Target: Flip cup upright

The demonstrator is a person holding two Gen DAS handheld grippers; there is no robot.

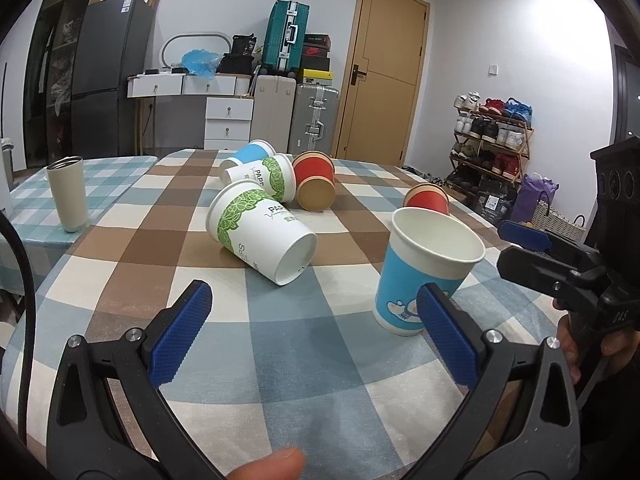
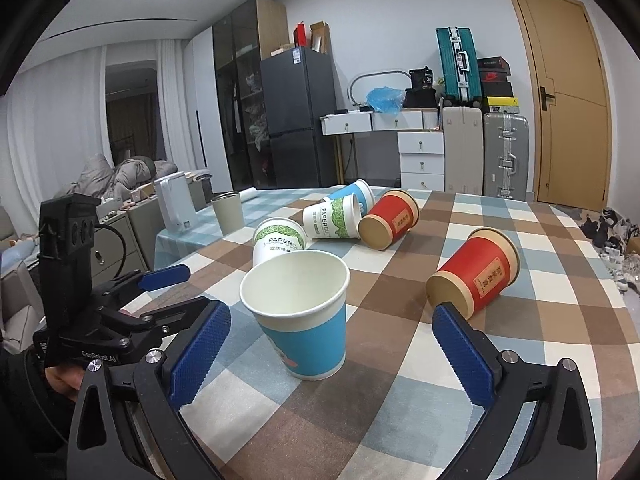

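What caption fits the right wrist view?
Open right claw facing an upright blue cup, with five paper cups lying on the checkered table.

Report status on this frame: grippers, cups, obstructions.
Left gripper open, empty. Right gripper open, fingers flanking upright blue cup, not touching. Five cups lying down, nearest red cup. Nothing blocking.

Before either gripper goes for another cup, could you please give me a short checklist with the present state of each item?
1. Blue cup standing upright, mouth up: ok.
2. Left gripper open and holding nothing: ok.
3. Right gripper open, not touching the blue cup: ok.
4. Near red cup upright: not ok, on its side.
5. Near green-leaf cup upright: not ok, on its side.
6. Cloth flat under the cups: ok.
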